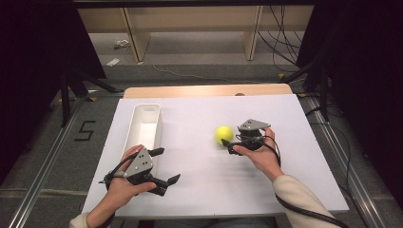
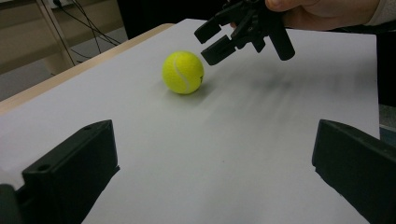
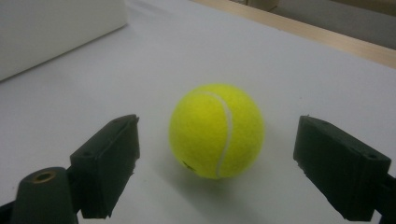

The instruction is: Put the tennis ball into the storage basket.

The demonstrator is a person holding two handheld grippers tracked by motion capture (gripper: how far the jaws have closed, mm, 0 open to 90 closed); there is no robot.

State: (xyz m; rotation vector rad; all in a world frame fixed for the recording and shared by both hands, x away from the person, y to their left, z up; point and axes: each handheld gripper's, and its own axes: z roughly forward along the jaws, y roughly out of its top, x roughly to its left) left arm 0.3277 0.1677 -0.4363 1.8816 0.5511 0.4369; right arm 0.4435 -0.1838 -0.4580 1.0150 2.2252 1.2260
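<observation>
Tennis ball point(image 1: 224, 134) on white board, just off right gripper point(image 1: 232, 146) tips; left gripper point(image 1: 165, 166) spread, idle beside white bin point(image 1: 145, 124). Left gripper view: ball ahead, right gripper angled down, lining up grasp. Right gripper view: jaws spread, ball point(image 3: 216, 130) between, untouched; round, no long axis, seam near-vertical.

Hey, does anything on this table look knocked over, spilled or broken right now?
Nothing stands out. The tennis ball sits intact on the white board, the right gripper open around it. The white bin stands upright near the open left gripper.
</observation>
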